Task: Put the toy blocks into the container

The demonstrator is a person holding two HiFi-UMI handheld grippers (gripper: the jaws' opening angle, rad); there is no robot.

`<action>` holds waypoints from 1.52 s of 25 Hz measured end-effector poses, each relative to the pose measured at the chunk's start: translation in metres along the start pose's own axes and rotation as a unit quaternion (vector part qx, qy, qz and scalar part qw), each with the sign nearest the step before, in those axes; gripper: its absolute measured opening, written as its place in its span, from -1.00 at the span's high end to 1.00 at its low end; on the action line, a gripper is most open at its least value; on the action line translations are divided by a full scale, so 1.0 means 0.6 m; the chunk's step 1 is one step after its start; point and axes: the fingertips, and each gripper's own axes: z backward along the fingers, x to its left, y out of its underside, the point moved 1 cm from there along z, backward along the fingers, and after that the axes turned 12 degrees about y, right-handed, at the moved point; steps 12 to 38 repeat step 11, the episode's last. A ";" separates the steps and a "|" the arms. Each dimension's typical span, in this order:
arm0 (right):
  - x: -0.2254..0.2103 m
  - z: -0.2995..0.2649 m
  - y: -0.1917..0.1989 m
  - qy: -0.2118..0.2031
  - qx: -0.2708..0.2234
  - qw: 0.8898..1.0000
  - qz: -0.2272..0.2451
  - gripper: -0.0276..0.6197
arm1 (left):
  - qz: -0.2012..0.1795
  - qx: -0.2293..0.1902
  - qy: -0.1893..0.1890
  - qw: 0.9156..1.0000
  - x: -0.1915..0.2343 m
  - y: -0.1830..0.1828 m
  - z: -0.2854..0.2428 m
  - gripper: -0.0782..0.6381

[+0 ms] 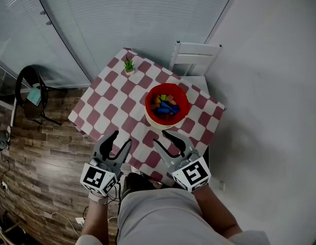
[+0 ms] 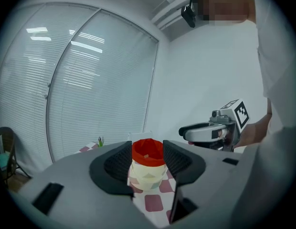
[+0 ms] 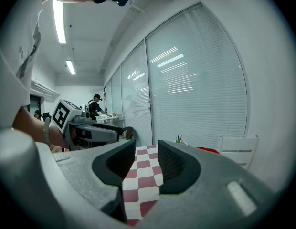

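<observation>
A round container [image 1: 167,106] with a red lining stands on the checked table [image 1: 117,103], right of its middle, with several coloured toy blocks [image 1: 165,106] inside. No block lies loose on the cloth. Both grippers hover at the table's near edge, short of the container. My left gripper [image 1: 122,138] is open and holds nothing; the left gripper view shows the container [image 2: 148,168] far off between the jaws. My right gripper [image 1: 160,137] is open and holds nothing; only checked cloth [image 3: 141,175] shows between its jaws, and the container's red rim [image 3: 207,150] peeks past the right jaw.
A small potted plant [image 1: 129,65] stands at the table's far corner. A white chair [image 1: 194,57] sits behind the table by the wall. A black chair [image 1: 33,93] stands on the wood floor at the left. Blinds cover the windows behind.
</observation>
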 end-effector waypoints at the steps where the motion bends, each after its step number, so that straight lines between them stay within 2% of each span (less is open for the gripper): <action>1: 0.000 0.000 -0.001 -0.001 0.001 1.000 0.002 0.49 | 0.001 0.001 0.000 1.000 0.001 0.001 0.000 0.26; 38: -0.008 0.002 0.004 0.008 0.006 1.000 -0.001 0.49 | 0.007 0.003 0.000 1.000 -0.002 0.011 0.001 0.26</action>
